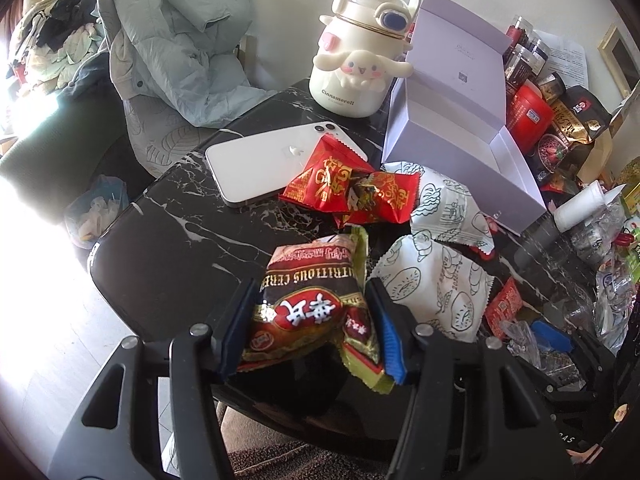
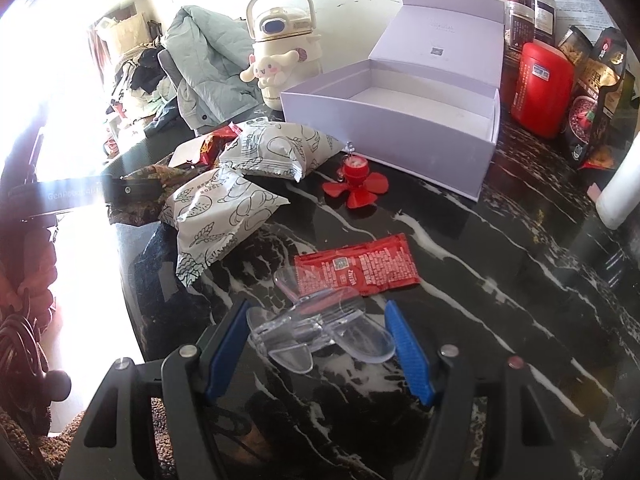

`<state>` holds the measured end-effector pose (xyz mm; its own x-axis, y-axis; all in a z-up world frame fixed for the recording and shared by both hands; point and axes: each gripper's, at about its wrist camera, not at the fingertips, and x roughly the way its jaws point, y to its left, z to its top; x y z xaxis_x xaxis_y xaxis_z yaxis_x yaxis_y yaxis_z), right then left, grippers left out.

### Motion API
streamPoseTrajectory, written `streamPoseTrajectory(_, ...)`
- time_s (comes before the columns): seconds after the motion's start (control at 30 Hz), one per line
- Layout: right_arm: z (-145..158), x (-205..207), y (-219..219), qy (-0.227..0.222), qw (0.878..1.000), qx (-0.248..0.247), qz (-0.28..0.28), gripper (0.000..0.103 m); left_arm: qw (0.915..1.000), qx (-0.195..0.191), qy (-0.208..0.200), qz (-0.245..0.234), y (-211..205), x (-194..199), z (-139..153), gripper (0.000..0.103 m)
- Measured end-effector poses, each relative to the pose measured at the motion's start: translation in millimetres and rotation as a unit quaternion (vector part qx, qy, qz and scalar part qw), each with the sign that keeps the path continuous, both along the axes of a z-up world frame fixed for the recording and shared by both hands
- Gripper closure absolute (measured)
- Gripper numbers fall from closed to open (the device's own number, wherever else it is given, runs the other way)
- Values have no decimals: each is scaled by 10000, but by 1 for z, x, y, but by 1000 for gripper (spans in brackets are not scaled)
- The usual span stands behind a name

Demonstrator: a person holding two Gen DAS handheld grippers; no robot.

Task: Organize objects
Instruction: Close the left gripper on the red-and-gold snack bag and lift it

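Note:
My left gripper [image 1: 311, 286] is shut on a brown and red cereal packet [image 1: 308, 312], its blue pads pressing both sides, just above the near edge of the black marble table [image 1: 168, 232]. Beyond it lie red sweet packets [image 1: 340, 184], two white patterned packets [image 1: 436, 292] and a white phone [image 1: 264, 160]. An open lilac box [image 1: 452, 148] stands behind, empty in the right wrist view [image 2: 420, 108]. My right gripper [image 2: 315, 306] is shut on a clear plastic clip [image 2: 320, 328] low over the table. A red ketchup sachet [image 2: 360, 268] lies just past it.
A cream Cinnamoroll bottle [image 1: 352, 76] stands at the back beside the box. A red flower-shaped trinket [image 2: 356, 184] lies against the box front. A red canister [image 2: 544, 88], jars and snack bags crowd the right side. A chair with a pale jacket [image 1: 180, 40] stands beyond the table's left.

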<state>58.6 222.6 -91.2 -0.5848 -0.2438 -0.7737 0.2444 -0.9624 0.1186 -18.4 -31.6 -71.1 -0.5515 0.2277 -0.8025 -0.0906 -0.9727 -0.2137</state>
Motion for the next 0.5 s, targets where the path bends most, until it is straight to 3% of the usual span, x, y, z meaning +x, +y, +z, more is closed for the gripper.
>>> streamPoseTrajectory(0.5, -13, 2, -12, -210, 9991, 187, 308, 32, 9997, -30, -211, -68, 1, -4, -19, 50)
